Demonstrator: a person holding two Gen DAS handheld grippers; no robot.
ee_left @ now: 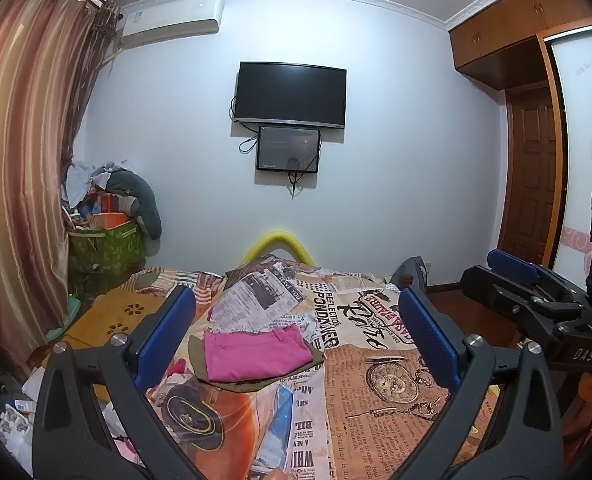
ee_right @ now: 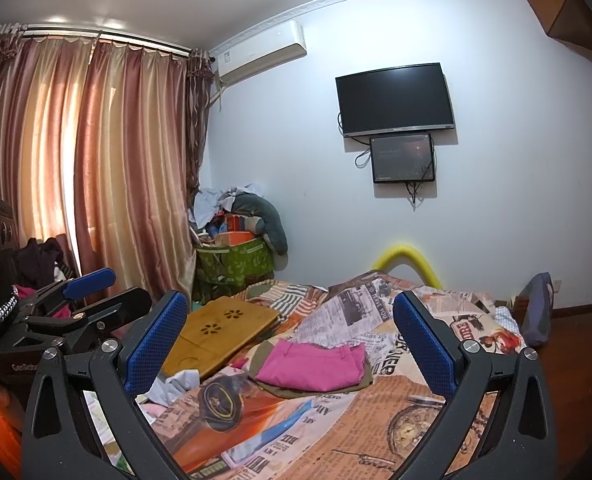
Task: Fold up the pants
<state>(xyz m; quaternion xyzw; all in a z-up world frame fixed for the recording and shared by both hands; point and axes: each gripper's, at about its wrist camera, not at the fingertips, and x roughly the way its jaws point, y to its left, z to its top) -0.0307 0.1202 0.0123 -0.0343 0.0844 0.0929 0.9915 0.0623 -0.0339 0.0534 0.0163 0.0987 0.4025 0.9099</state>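
Folded pink pants [ee_left: 256, 354] lie on the bed on top of a folded olive garment [ee_left: 256, 384]. They also show in the right wrist view [ee_right: 312, 368], with the olive garment [ee_right: 308, 393] under them. My left gripper [ee_left: 296, 340] is open and empty, held above the bed short of the pants. My right gripper [ee_right: 292, 344] is open and empty, also above the bed. The right gripper shows at the right in the left wrist view [ee_left: 516, 280]. The left gripper shows at the left in the right wrist view [ee_right: 96, 292].
The bed has a newspaper-print cover [ee_left: 376, 380]. A wooden lap tray [ee_right: 220, 332] lies at the bed's left side. A green basket of clutter [ee_right: 236, 264] stands by the curtains [ee_right: 96, 168]. A TV [ee_left: 290, 94] hangs on the far wall. Loose items lie at the lower left [ee_left: 16, 420].
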